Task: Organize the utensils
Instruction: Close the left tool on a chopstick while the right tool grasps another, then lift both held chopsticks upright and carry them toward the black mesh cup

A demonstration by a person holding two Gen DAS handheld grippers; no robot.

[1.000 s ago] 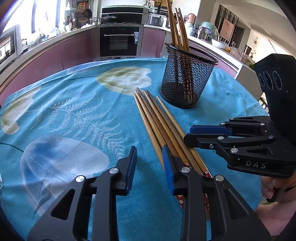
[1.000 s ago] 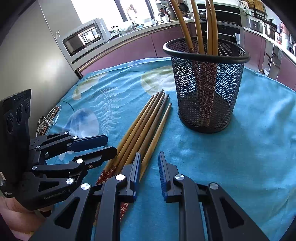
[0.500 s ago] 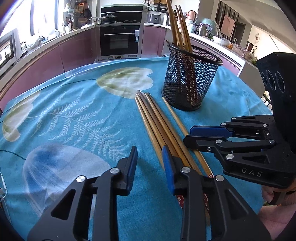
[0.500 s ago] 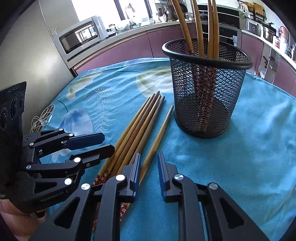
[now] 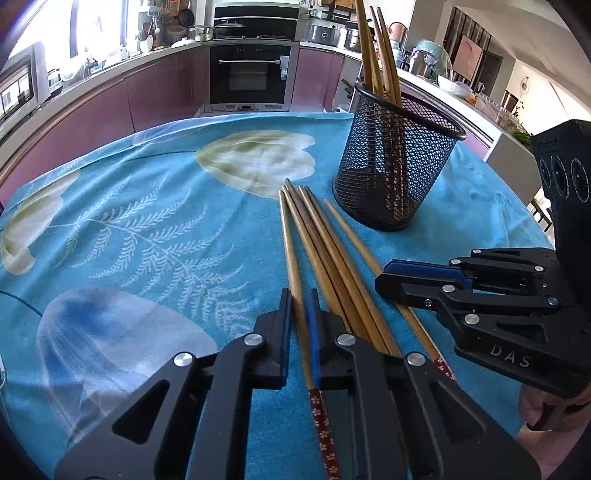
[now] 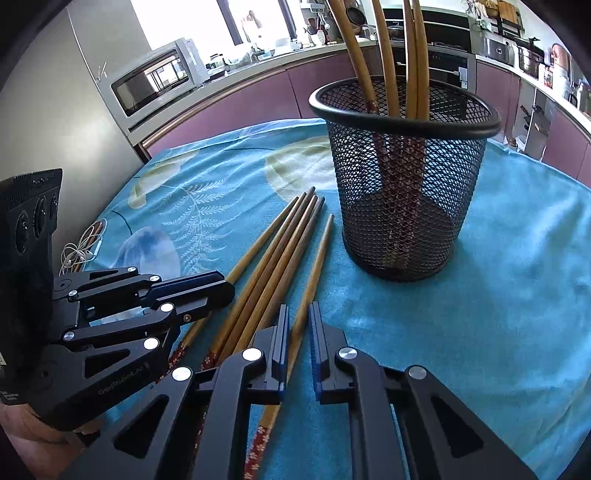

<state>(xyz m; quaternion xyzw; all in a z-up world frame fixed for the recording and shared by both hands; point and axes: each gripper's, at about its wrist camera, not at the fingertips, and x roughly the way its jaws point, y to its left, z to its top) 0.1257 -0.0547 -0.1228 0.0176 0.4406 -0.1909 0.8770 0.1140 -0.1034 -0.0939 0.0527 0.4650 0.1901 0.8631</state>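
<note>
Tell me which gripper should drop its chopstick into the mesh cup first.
Right, probably. The right gripper is shut on the lone chopstick lying nearest the mesh cup. The left gripper is shut on the outermost chopstick, with the bundle between it and the cup.

You're working in a home kitchen. Around you run pink-fronted cabinets [image 5: 155,96], a built-in oven [image 5: 251,74], a microwave [image 6: 155,81] on the counter, and pots [image 5: 325,35] by the stove.

right gripper [image 6: 297,317] clamping one chopstick [image 6: 314,269], mesh holder [image 6: 404,177] beyond
</note>
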